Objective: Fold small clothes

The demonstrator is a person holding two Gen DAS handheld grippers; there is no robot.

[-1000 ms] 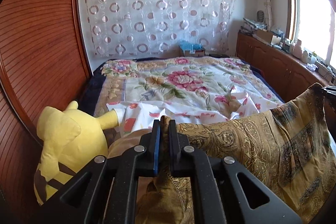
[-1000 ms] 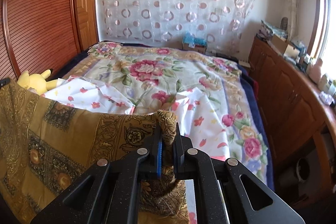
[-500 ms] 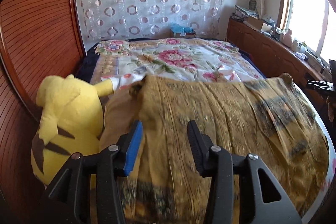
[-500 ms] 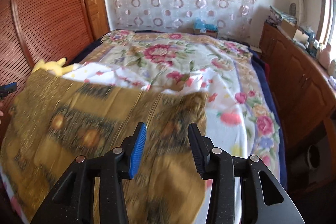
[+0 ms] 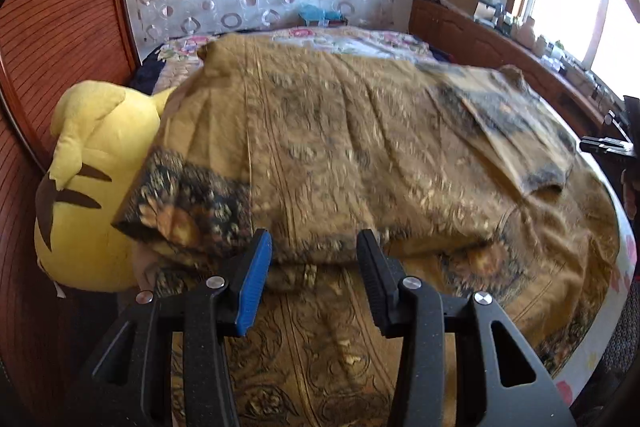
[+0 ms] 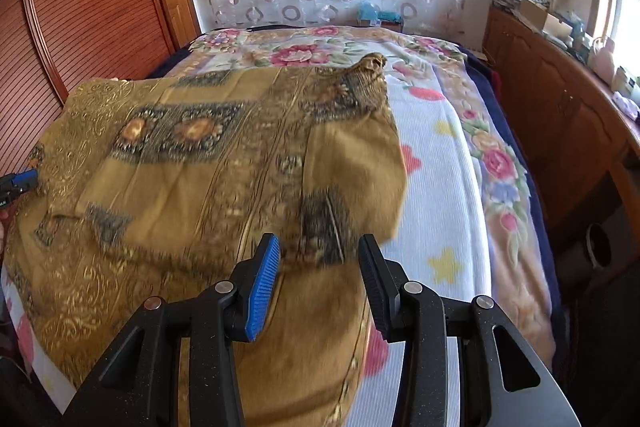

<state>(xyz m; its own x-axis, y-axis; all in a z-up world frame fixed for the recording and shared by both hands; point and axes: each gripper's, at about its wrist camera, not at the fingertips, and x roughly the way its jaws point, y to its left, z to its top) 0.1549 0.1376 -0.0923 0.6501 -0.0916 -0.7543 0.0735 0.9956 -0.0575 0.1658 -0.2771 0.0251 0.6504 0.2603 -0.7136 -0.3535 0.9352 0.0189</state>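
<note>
Both tongs apart, gripping nothing: left tongs (image 5: 312, 271), right tongs (image 6: 318, 273). Gold patterned cloth (image 6: 208, 163) lies folded over on bed (image 6: 448, 187), beside yellow plush (image 5: 92, 187).

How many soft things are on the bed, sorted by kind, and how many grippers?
Golden patterned cloth: 1
Yellow plush toy: 1
Floral bedspread: 1
Grippers, both open: 2, left gripper and right gripper
Total: 5

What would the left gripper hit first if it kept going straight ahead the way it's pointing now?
Most likely the folded edge of the brown patterned cloth, which lies right ahead of the open left gripper. The yellow plush toy sits off to its left, though depth is uncertain.
</note>
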